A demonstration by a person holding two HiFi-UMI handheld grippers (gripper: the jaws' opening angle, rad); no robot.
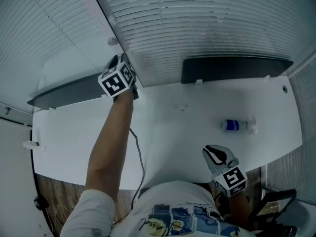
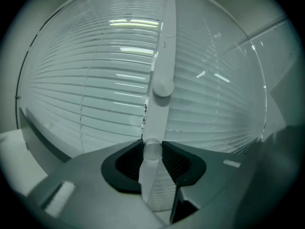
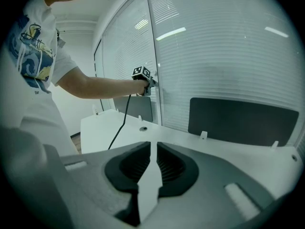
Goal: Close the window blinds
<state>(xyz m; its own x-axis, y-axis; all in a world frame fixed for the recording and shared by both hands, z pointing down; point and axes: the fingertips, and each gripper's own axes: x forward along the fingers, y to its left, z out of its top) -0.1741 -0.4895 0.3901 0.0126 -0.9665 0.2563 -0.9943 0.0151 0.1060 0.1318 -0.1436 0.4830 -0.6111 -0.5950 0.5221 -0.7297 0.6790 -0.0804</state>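
Now my left gripper (image 2: 152,150) pinches wand (image 2: 164,56) by its near end; thin, stiff, likely slick; right gripper (image 3: 151,168) pressed together, empty.

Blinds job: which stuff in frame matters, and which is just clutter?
In the job:
blinds
tilt wand
left claw, shut on the wand

Lying about:
bottle on the white desk
dark panels along the desk's back edge
right claw, shut and empty
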